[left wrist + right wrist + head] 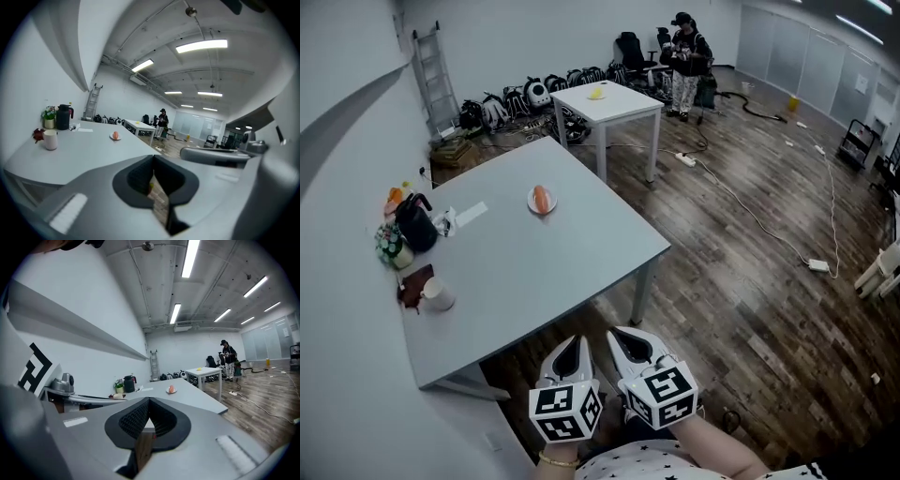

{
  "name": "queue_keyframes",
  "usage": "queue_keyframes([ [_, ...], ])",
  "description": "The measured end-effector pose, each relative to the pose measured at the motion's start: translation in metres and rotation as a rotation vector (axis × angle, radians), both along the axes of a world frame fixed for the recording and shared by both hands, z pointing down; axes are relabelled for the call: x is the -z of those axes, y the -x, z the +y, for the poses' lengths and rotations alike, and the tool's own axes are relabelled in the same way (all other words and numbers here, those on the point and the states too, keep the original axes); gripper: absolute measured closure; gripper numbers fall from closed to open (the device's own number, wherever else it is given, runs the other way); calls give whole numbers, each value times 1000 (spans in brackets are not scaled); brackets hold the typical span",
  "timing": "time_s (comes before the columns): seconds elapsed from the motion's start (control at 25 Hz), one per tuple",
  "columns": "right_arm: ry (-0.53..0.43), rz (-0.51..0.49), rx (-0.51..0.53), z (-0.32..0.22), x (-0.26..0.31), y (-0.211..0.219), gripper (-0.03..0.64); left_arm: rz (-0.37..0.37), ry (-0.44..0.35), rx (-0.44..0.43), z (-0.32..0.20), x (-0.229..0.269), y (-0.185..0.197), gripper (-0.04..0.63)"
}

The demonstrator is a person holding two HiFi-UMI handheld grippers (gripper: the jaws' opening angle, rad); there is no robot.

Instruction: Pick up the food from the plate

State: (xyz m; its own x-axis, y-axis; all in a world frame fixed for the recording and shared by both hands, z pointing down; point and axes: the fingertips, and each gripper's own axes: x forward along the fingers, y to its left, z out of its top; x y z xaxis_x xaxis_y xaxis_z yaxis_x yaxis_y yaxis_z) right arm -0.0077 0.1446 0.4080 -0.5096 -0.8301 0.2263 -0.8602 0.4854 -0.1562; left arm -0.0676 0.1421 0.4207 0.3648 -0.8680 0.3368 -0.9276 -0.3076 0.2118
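- While both hang just off the counter's (534,272) near edge, left gripper (575,341) is closed and empty.
- Right gripper (617,333) is closed too, nothing held.
- Food (542,197) sits on plate (531,203), toward the counter's far edge, well apart from both grippers.

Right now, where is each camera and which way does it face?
Head view: on the person's head, steeply down at the grey table; left gripper and right gripper show.
Left gripper view: on that gripper, facing across the table; its shut jaws show.
Right gripper view: likewise, own shut jaws.
All share the plate of food.
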Motion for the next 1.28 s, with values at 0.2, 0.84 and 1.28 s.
queue_keyframes([
  [0.2, -18, 13, 54, -79, 10, -18, 618, -1, -21, 53, -77, 8, -16, 588],
  [0.84, 38, 18, 109, -243, -24, -41, 618, -7, 33, 159, -238, -24, -18, 587],
  [1.28, 83, 48, 155, -391, -34, -17, 618, -17, 75, 206, -393, -39, 15, 588],
])
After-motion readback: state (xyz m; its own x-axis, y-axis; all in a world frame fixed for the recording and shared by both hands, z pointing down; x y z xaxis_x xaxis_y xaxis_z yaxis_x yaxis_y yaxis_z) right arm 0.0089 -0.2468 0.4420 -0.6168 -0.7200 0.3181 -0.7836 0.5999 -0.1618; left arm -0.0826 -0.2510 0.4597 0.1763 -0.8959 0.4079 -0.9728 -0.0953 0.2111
